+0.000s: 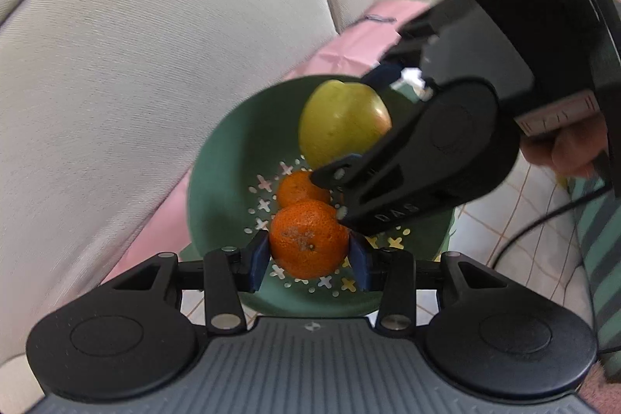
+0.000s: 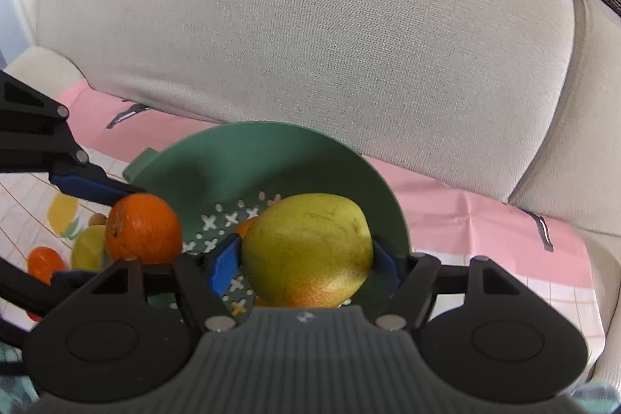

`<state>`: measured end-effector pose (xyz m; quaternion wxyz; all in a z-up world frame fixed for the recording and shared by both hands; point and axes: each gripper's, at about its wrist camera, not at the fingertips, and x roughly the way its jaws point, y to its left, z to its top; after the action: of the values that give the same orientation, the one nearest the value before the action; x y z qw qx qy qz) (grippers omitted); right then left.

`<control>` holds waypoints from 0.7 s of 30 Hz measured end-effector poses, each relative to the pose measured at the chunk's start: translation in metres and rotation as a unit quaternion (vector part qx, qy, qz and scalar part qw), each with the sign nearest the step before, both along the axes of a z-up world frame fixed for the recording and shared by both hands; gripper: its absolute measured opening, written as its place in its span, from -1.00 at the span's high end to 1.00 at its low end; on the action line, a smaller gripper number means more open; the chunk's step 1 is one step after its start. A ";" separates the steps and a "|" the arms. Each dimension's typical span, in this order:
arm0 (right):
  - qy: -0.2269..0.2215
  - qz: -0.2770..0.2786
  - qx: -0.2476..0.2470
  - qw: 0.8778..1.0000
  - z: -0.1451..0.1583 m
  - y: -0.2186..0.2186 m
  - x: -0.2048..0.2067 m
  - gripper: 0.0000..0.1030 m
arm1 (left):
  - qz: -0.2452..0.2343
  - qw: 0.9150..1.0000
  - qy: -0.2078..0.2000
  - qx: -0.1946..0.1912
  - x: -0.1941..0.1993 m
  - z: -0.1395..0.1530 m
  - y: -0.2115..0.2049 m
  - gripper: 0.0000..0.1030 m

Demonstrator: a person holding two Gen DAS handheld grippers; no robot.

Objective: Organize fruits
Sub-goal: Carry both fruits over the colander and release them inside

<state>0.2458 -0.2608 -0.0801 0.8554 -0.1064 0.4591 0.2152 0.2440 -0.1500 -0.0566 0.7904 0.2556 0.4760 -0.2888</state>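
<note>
Over a green perforated bowl [image 2: 217,158] already holding one orange [image 1: 299,187], the left claw [image 1: 308,251] clamps a second orange [image 1: 308,239] and the right claw [image 2: 306,258] clamps a yellow-green pear [image 2: 306,247], neither yet released.

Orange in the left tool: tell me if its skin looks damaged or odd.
Yes. The orange clamped in the left tool has a dull greyish-brown, scuffed blotch on its skin near the stem end, facing the left wrist camera. The rest of its peel looks evenly orange.
</note>
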 end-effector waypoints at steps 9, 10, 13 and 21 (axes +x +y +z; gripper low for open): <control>-0.009 0.044 -0.073 0.996 -0.016 0.012 0.011 -0.33 | -0.011 0.999 0.029 0.034 0.016 -0.022 -0.008 0.05; -0.008 0.046 -0.077 0.996 -0.018 0.011 0.012 -0.33 | -0.012 0.999 0.031 0.036 0.017 -0.023 -0.009 0.05; -0.004 0.050 -0.083 0.995 -0.021 0.012 0.016 -0.33 | -0.018 0.998 0.033 0.042 0.019 -0.028 -0.010 0.05; 0.002 0.058 -0.087 0.994 -0.026 0.016 0.018 -0.33 | -0.029 0.998 0.037 0.049 0.018 -0.036 -0.009 0.05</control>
<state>0.2637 -0.2451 -0.1060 0.8279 -0.2070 0.4707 0.2240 0.2622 -0.1594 -0.0923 0.7500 0.2971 0.5108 -0.2971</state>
